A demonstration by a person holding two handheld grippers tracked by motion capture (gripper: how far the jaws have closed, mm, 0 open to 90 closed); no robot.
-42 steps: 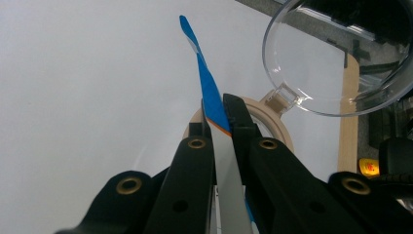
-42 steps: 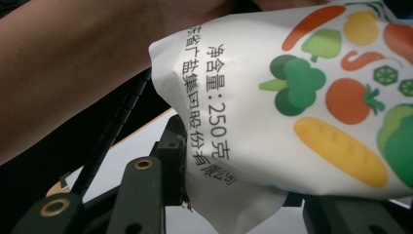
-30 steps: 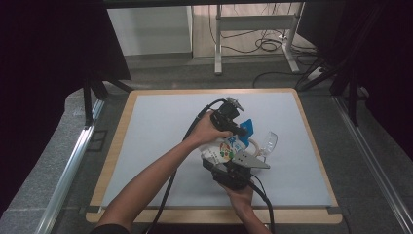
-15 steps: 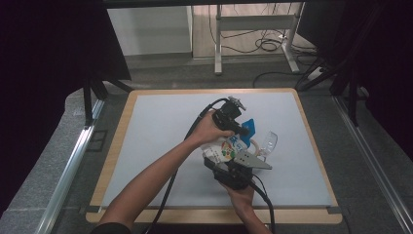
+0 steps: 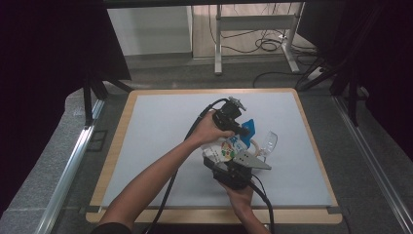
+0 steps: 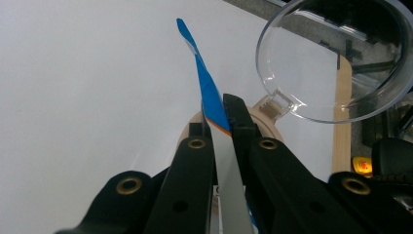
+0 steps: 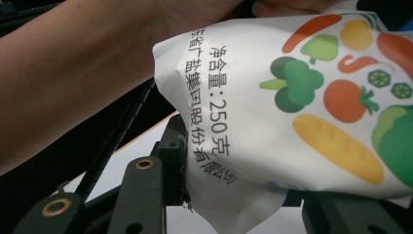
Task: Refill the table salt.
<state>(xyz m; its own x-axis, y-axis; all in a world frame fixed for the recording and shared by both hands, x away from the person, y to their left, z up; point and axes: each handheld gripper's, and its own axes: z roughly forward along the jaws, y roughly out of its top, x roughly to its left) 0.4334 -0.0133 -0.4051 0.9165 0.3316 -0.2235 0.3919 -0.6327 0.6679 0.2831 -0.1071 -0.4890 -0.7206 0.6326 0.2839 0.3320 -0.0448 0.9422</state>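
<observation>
A white bag (image 5: pixel 225 147) printed with vegetables (image 7: pixel 316 97) is held up between both grippers above the white mat (image 5: pixel 156 141). My left gripper (image 5: pixel 246 127) is shut on the bag's thin blue top edge (image 6: pixel 206 83), which stands up between its jaws (image 6: pixel 219 111). My right gripper (image 5: pixel 225 164) comes from the near side and is shut on the bag's lower part (image 7: pixel 234 200), with one black jaw pressed into its side. Just right of the bag sits a container with a beige rim (image 6: pixel 267 109) and a clear round lid (image 6: pixel 336 58) flipped open (image 5: pixel 268 142).
The mat lies on a wood-edged board (image 5: pixel 122 131) with bare room to the left and at the back. Cables (image 5: pixel 173 180) trail from both grippers toward the near edge. Metal rails (image 5: pixel 73 161) and a desk frame (image 5: pixel 253 24) stand beyond the board.
</observation>
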